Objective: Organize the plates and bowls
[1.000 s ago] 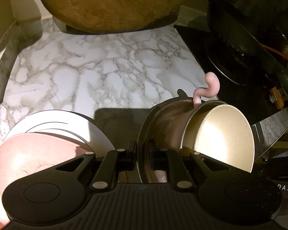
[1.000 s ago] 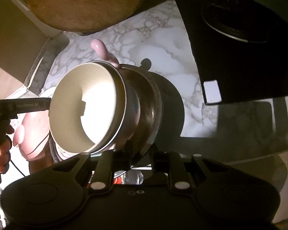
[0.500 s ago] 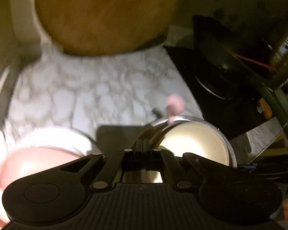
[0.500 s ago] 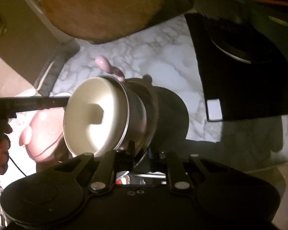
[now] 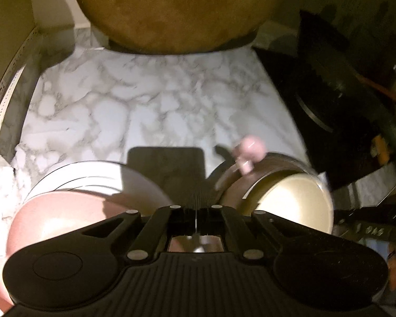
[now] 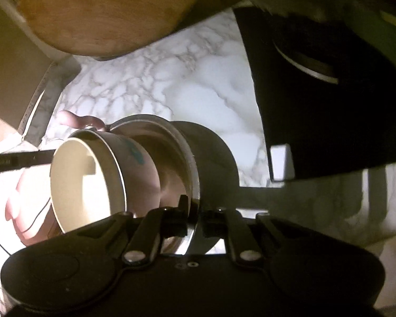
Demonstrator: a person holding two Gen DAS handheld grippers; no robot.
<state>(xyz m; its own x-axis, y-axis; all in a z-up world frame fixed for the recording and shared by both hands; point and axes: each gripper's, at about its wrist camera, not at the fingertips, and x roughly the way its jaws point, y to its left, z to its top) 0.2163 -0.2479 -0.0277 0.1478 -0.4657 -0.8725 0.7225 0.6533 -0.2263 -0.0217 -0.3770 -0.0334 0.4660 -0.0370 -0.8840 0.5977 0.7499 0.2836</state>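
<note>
A steel bowl (image 6: 177, 142) hangs tilted on its side over the marble counter (image 5: 145, 111), and my right gripper (image 6: 194, 219) is shut on its lower rim. Nested inside it is a pink cup with a cream inside (image 6: 79, 182) and a curly pink handle (image 5: 249, 148). In the left wrist view the same steel bowl (image 5: 277, 161) sits to the right of my left gripper (image 5: 196, 211), which is shut with nothing in it. A pink bowl (image 5: 55, 219) rests on a white plate (image 5: 97, 171) at the lower left.
A large round wooden board (image 5: 171, 13) leans at the back of the counter. A black stove top (image 6: 316, 92) with a dark pan (image 5: 343, 84) borders the right side. A wall and a perforated strip (image 5: 5, 97) close off the left.
My left gripper came off the steel bowl's rim, closed on nothing and shifted left. My right gripper tightened on the rim and now carries the bowl and cup alone.
</note>
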